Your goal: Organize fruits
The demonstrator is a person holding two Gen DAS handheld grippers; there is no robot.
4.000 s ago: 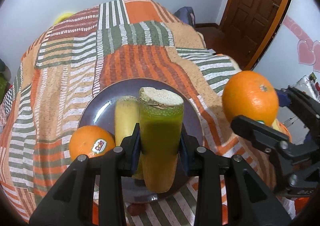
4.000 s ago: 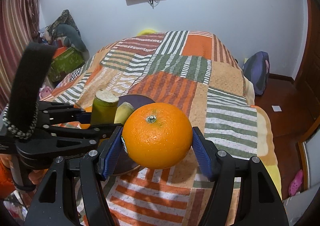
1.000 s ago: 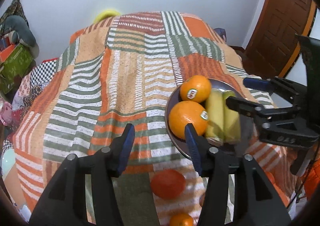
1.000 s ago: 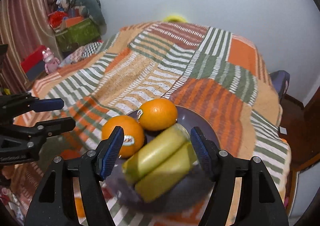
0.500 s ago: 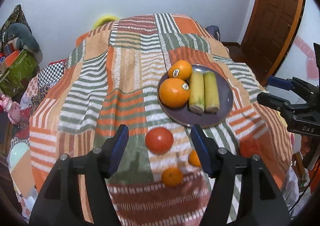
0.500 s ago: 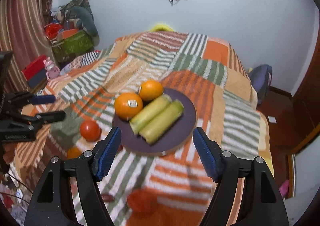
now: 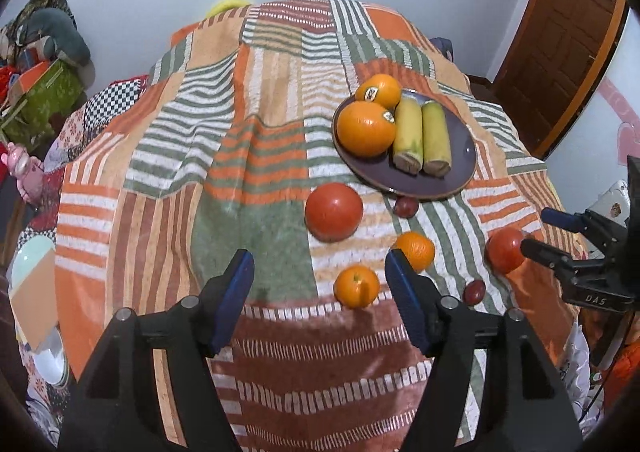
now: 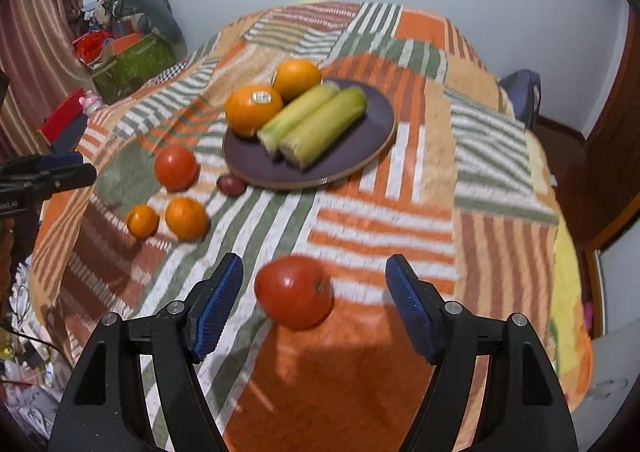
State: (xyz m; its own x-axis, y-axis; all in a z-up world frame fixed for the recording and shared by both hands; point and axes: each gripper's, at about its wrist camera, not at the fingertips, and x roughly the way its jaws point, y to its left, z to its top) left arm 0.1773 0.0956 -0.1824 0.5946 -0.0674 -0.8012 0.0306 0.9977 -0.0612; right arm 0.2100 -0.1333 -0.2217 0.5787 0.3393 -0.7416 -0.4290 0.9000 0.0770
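Note:
A dark plate (image 7: 460, 168) (image 8: 376, 128) on the striped blanket holds two oranges (image 7: 365, 128) (image 8: 253, 109) and two green corn cobs (image 7: 422, 136) (image 8: 316, 124). Loose on the blanket lie two red tomatoes (image 7: 334, 212) (image 8: 294, 291), two small oranges (image 7: 356, 287) (image 8: 186, 218) and two small dark red fruits (image 7: 406, 206) (image 8: 231, 185). My left gripper (image 7: 320, 292) is open and empty, above the near small oranges. My right gripper (image 8: 314, 292) is open and empty, its fingers wide on either side of the near tomato.
The blanket (image 7: 248, 156) covers a bed that drops off at the near and side edges. A wooden door (image 7: 560, 32) stands at the right. Boxes and clutter (image 8: 128, 52) sit on the floor at the left. A bag (image 8: 520, 92) lies beside the bed.
Both grippers have let go of their fruit onto the plate and pulled back and up. Now the loose fruit at the near edge of the blanket is in view.

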